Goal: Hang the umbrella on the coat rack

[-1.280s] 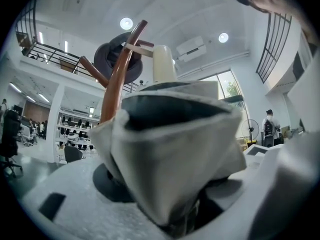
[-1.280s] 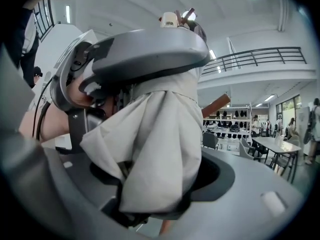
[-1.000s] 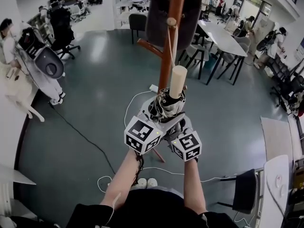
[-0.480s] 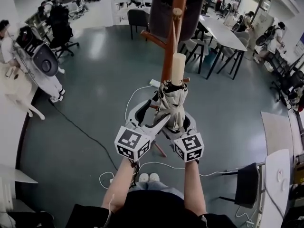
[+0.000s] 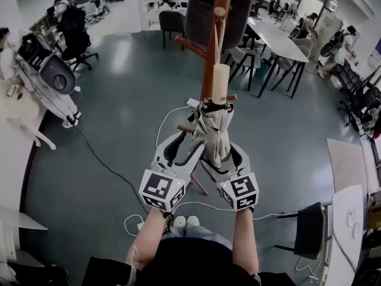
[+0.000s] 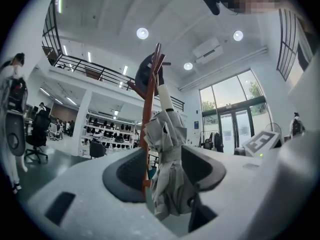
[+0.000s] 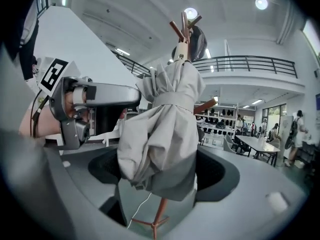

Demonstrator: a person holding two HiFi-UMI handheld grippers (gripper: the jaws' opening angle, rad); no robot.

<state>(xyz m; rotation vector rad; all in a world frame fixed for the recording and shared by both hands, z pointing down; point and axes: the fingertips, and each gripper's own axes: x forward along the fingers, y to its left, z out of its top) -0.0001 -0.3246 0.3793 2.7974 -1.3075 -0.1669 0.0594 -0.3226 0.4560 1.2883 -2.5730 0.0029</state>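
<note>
Both tools on the folded grey umbrella (image 5: pixel 213 130). It stands upright, cream handle (image 5: pixel 220 83) on top, close against the brown pole of the coat rack (image 5: pixel 209 46).

Right tool (image 5: pixel 229 151): clenched on the lower canopy. Bunched fabric fills the gap between its pads (image 7: pixel 215 171), so I judge this side carries the weight.

Left tool (image 5: pixel 191 140): its jaws have just been closing, with the canopy between them. The cloth looks pinched against both pads (image 6: pixel 135 176). I read it as a second grip, taken to steady the bundle.

The thin wrist strap (image 5: pixel 217 40) runs up from the handle to a knobbed peg (image 5: pixel 219 11). It appears looped over the peg, though the cord is too fine to be sure.

Why held so: gripping low on the canopy keeps the handle and strap free at the top, where the peg is. Keeping the umbrella vertical lets the strap hang straight.

Judgement: hanging is nearly done. What's left is to ease the weight onto the strap before letting go. Risk: the loop slipping off the peg on release.
</note>
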